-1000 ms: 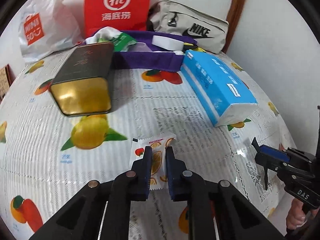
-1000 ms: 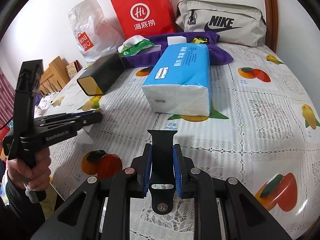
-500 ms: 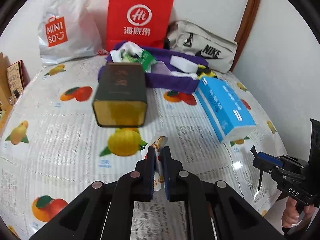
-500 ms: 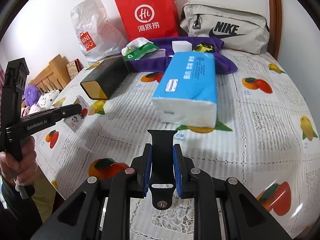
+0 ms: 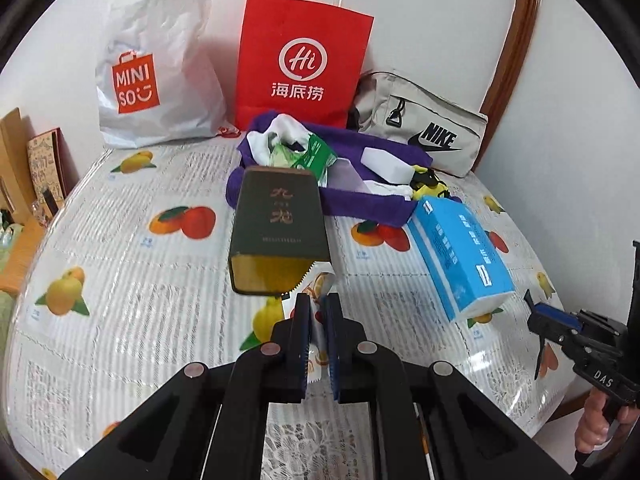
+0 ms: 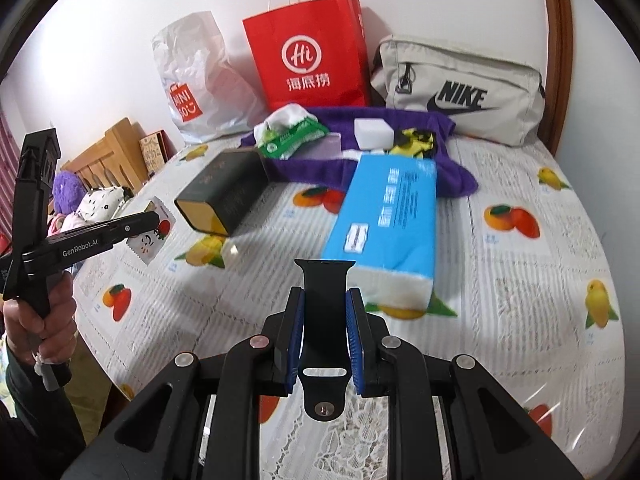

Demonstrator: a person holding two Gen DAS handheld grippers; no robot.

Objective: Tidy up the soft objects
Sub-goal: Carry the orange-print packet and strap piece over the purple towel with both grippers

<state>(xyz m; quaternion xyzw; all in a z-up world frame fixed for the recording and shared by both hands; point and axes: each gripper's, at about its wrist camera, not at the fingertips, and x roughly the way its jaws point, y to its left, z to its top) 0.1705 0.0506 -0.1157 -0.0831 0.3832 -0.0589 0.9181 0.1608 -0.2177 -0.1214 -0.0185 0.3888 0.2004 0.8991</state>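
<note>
Packet first: my left gripper [image 5: 316, 312] is clamped on a small white serrated-edge sachet w/ fruit print [image 5: 320, 284], pads pinching it edge-on, and it hangs clear of the tabletop; from the right cam the same sachet [image 6: 154, 232] shows at the tip of that gripper, w/ my left hand [image 6: 40, 328] wrapped round the handle. My right gripper [image 6: 325, 300] is squeezed onto a black rubbery watch strap [image 6: 325, 320], blue pads on both sides, strap end poking fwd past the tips. Below is a round table w/ a white fruit-pattern cloth under clear plastic [image 5: 120, 300]. On it: a dark green rectangular tin w/ a gold end [image 5: 278, 224] lying flat, a blue-and-white soft pack of tissues [image 5: 456, 252] just right of it, and behind both a purple towel [image 5: 360, 200] carrying a green-and-white wipes pack [image 5: 308, 156], a white sponge block [image 5: 386, 164] and sth yellow-black I can't make out. At the back, against the wall: white MINISO plastic bag [image 5: 156, 80], red paper bag w/ handles [image 5: 300, 64], beige Nike pouch [image 5: 420, 128].
</note>
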